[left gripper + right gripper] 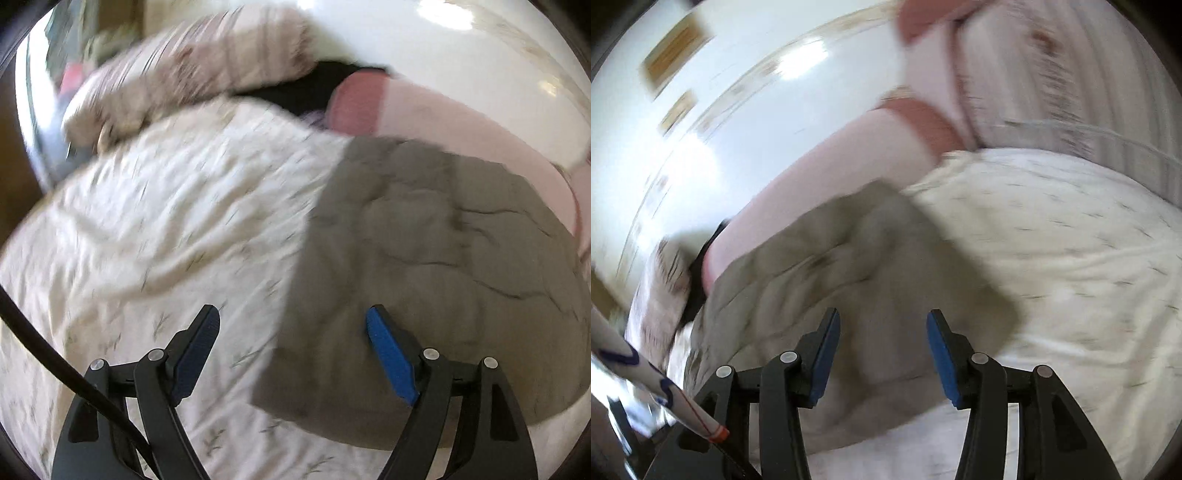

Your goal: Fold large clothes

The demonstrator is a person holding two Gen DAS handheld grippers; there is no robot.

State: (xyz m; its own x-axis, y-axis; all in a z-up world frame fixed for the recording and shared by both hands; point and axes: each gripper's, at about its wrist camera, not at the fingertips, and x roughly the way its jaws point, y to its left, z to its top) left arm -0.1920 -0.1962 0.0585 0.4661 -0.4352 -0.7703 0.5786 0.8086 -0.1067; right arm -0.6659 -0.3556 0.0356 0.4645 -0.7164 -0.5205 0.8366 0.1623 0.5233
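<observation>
Across a bed covered with a white quilt (pixel 155 229) printed with small grey sprigs: a folded grey-taupe garment (pixel 424 266) of soft wrinkled cloth, lying flat on the cover. Under the left tool (pixel 291 321), the garment's near left edge, running down between the two blue pads; right pad over grey cloth, left pad over white quilt. Left tool open wide, nothing pinched, pads clear of the fabric. From the right wrist view, same grey-taupe garment (pixel 849 266) spread ahead of the right tool (pixel 882 325), its near part seen through the gap between the fingers. Right tool open as well, gap narrower than on the left, no cloth caught between the pads. Beyond the garment, a pale pink piece with a darker rose band (pixel 358 103), touching its far edge. Further back, a rumpled beige striped cloth (pixel 207 70) and something black (pixel 306 88) tucked beneath it. White wall (pixel 701 110) with blurred framed pictures behind the bed. Black cable (pixel 44 350) crossing the lower left of the left wrist view. Both views smeared by motion blur; finer detail of the far pile impossible to tell.
</observation>
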